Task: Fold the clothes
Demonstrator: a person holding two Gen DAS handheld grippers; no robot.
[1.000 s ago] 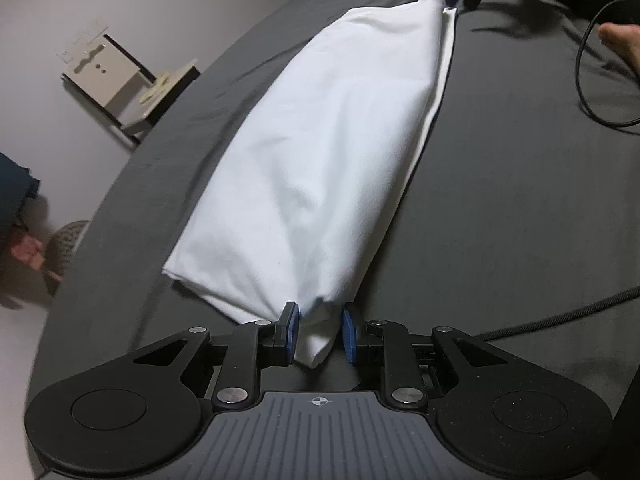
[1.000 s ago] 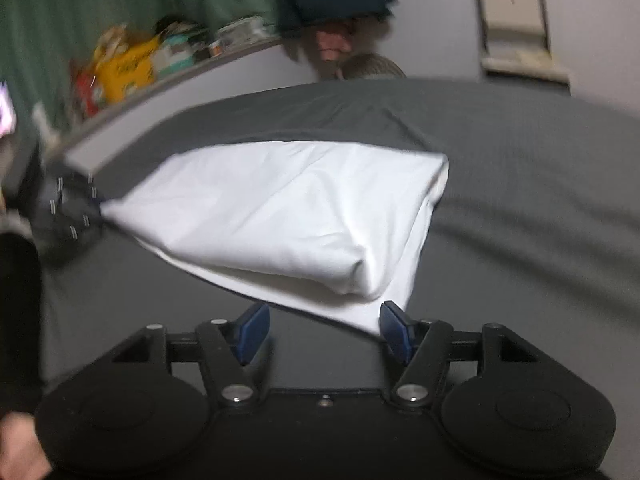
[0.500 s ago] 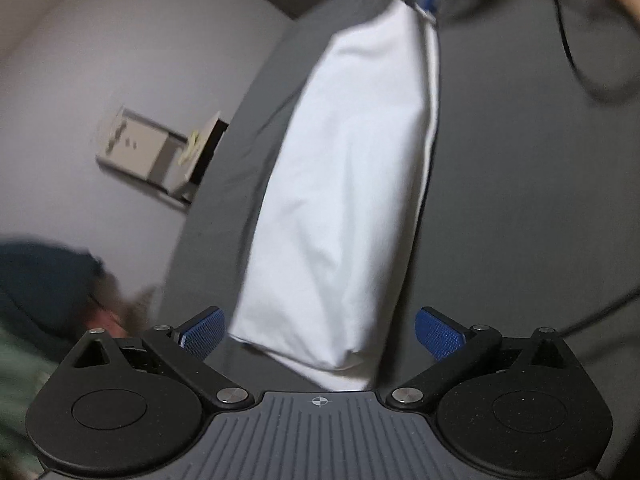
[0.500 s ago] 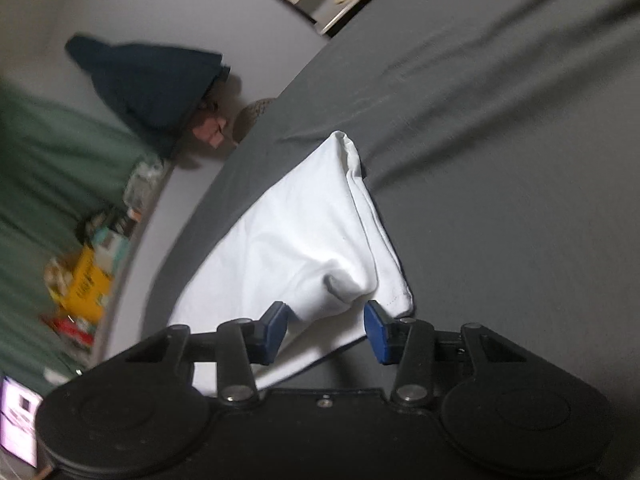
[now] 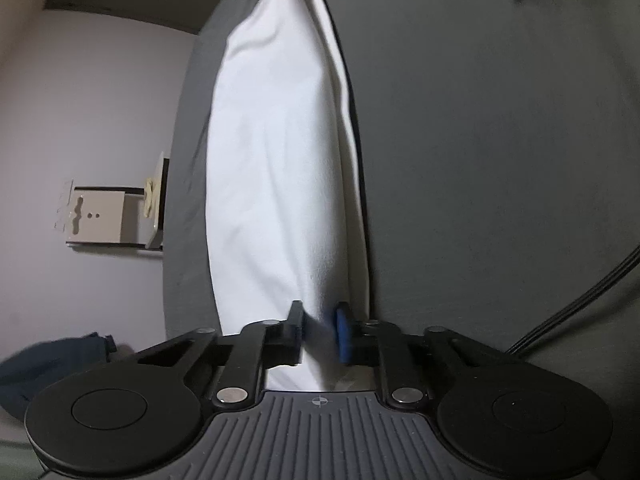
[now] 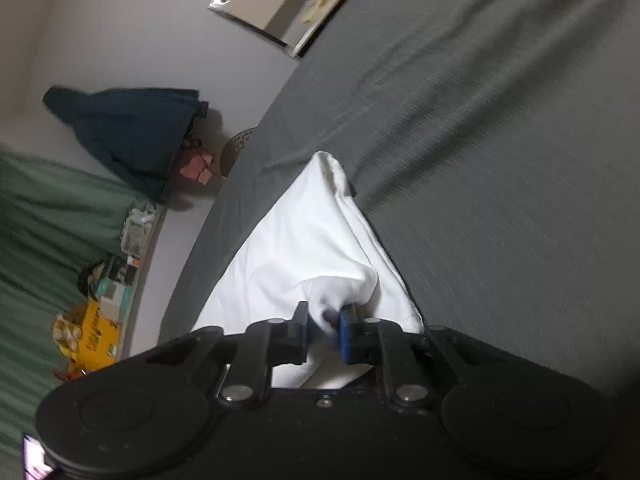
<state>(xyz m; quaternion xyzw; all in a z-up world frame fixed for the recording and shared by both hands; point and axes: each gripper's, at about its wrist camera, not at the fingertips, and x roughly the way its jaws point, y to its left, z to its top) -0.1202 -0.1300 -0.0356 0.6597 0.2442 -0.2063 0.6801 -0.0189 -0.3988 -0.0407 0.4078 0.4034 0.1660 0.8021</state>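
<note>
A folded garment (image 5: 280, 152) is being stretched lengthwise over a bed sheet (image 5: 500, 160), its near end being pinched between the closing jaws of the left gripper (image 5: 319, 330) and its far end by the right gripper (image 6: 323, 330). A cable (image 5: 576, 304) is lying to its right, a wall shelf (image 5: 108, 216) being seen beyond the bed's left edge.

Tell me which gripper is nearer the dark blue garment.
Left. The left gripper, closing on the white cloth, has the garment just beside it; the right gripper, closing on the cloth's other end, sees it far off.

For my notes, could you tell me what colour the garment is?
Plain white garment, clearest in the left wrist view.
</note>
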